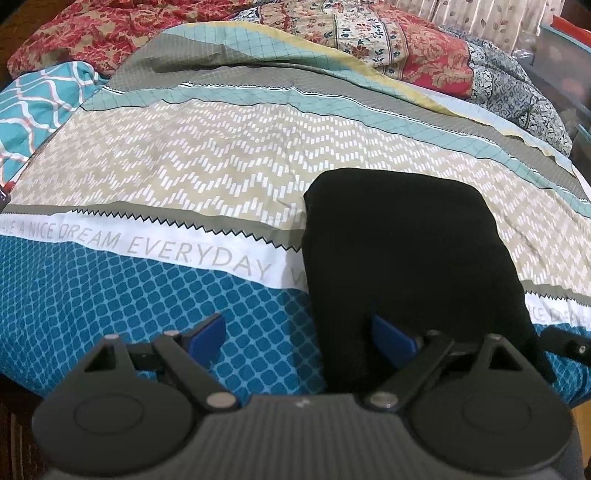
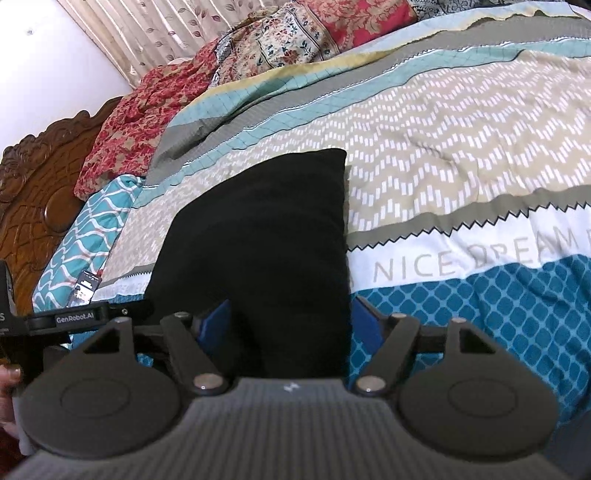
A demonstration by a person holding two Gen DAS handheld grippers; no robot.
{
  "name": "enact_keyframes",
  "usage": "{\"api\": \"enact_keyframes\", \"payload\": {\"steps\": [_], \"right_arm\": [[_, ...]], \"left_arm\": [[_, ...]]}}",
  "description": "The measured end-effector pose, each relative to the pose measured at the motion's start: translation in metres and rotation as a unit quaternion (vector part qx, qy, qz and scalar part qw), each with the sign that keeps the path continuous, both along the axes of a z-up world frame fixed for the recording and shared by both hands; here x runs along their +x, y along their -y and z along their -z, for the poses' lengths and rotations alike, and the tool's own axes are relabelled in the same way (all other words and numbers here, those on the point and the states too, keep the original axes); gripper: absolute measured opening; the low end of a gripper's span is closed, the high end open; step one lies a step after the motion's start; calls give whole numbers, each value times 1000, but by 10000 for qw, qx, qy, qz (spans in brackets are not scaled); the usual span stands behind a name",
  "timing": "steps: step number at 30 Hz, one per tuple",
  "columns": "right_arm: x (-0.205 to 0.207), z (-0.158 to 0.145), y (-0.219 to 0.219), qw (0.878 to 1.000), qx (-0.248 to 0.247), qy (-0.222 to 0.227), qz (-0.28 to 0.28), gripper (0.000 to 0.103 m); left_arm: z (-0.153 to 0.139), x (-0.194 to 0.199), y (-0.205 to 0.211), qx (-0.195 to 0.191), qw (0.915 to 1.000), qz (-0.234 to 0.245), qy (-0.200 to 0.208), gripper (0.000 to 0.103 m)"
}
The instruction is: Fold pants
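Note:
The black pants (image 1: pixel 406 258) lie folded into a thick rectangle on the patterned bedsheet (image 1: pixel 184 173). In the left wrist view my left gripper (image 1: pixel 299 338) stands open at the pants' near left corner: its right blue pad (image 1: pixel 391 339) is over the black cloth and its left pad (image 1: pixel 207 336) over the blue sheet. In the right wrist view the pants (image 2: pixel 258 229) run away from my right gripper (image 2: pixel 290 323), which is open. Its left pad (image 2: pixel 218 325) is over the cloth and its right pad (image 2: pixel 364 321) sits just past the pants' right edge. Neither gripper pinches the fabric.
A crumpled red floral quilt (image 1: pixel 406 48) is heaped along the far side of the bed. A teal patterned pillow (image 2: pixel 92 240) and a phone (image 2: pixel 86 291) lie beside a carved wooden headboard (image 2: pixel 40 192). Curtains (image 2: pixel 147 33) hang behind. A hand (image 2: pixel 7 376) shows at the left edge.

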State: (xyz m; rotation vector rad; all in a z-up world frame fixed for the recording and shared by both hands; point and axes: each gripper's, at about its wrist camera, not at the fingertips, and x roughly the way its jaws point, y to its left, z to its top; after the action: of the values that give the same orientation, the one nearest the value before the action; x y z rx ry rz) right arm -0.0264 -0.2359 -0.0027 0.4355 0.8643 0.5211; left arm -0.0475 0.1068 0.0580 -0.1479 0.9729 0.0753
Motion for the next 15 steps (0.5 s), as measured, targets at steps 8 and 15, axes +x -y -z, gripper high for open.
{"api": "enact_keyframes", "payload": {"steps": [8,15], "right_arm": [[0,3,1,10000,34,-89,19,78],[4,8,5,9994,204,-292,32,85]], "left_arm": [[2,0,0,-31,10000,21,-5,95],[-1,0,-12,-637,9972,319,239,103]]}}
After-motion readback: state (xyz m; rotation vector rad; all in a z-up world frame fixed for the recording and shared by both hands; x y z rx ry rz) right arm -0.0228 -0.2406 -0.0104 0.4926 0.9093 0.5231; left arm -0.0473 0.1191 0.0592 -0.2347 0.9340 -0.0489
